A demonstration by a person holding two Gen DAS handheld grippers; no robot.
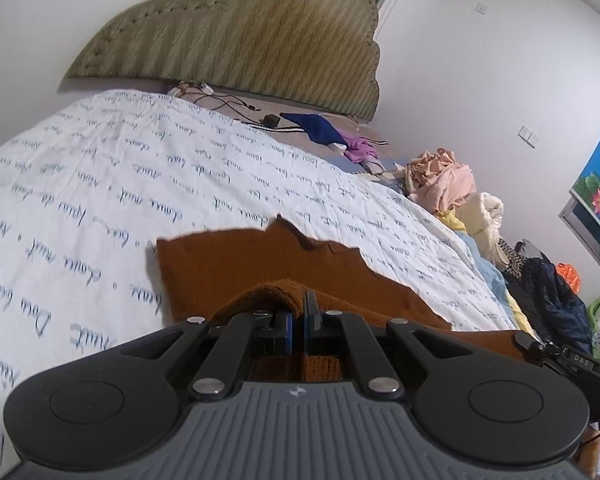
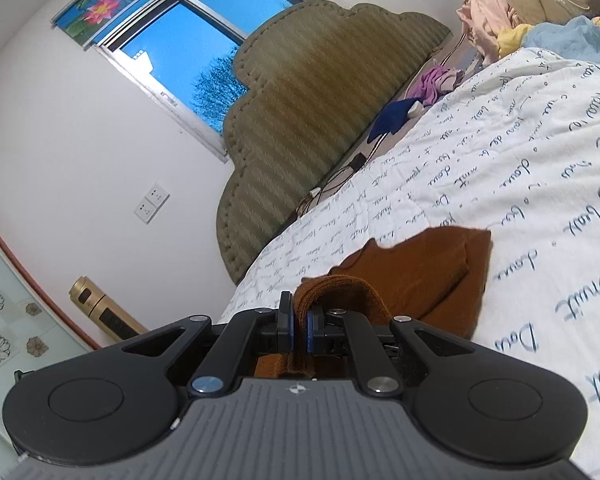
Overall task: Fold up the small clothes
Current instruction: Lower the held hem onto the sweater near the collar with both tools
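A rust-brown garment (image 1: 260, 260) lies on the white bedspread with blue script (image 1: 120, 168). My left gripper (image 1: 298, 316) is shut on a bunched near edge of it, lifted a little off the bed. In the right wrist view the same brown garment (image 2: 428, 268) lies partly folded, and my right gripper (image 2: 299, 320) is shut on another bunched edge of it. The cloth runs down between both pairs of blue pads. A black part of the right gripper (image 1: 572, 360) shows at the left wrist view's right edge.
A padded olive headboard (image 1: 240, 36) stands at the far end. A pile of pink, cream and yellow clothes (image 1: 448, 184) sits along the bed's right side, with a blue cloth (image 1: 316, 128) and a purple one (image 1: 360, 148) near the headboard. Cables (image 1: 220, 100) lie there too.
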